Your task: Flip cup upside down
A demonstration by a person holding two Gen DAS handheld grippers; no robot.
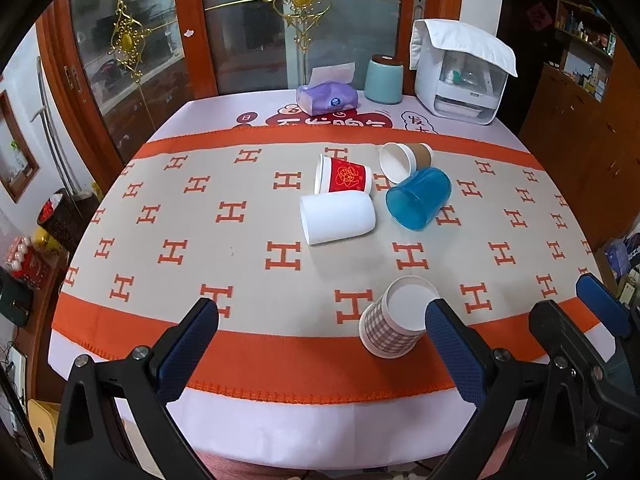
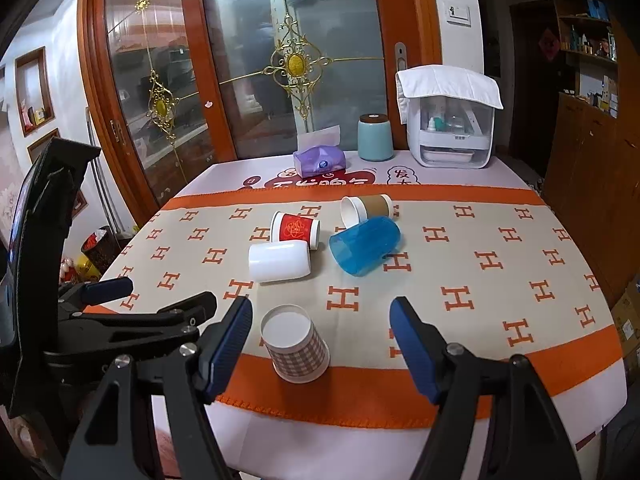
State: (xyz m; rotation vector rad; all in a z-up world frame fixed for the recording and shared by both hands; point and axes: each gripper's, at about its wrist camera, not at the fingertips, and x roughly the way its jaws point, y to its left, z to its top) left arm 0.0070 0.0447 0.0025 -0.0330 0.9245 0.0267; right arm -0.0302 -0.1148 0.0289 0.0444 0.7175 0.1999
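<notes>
A checked paper cup (image 1: 390, 326) stands upside down near the table's front edge, also in the right wrist view (image 2: 298, 346). Several cups lie on their sides farther back: a white cup (image 1: 338, 218), a red-patterned cup (image 1: 344, 176), a brown paper cup (image 1: 404, 158) and a blue transparent cup (image 1: 418, 198). They also show in the right wrist view: white (image 2: 280, 261), red (image 2: 296, 229), brown (image 2: 366, 208), blue (image 2: 366, 246). My left gripper (image 1: 322, 314) is open and empty, left of the checked cup. My right gripper (image 2: 322, 314) is open and empty, with the checked cup between its fingers' line, untouched.
An orange and beige H-patterned cloth (image 1: 180, 216) covers the table. At the back stand a purple tissue pack (image 1: 326, 98), a teal canister (image 1: 384, 80) and a white appliance under a towel (image 1: 460, 76). Glass doors stand behind. The right gripper shows at right in the left wrist view (image 1: 592, 312).
</notes>
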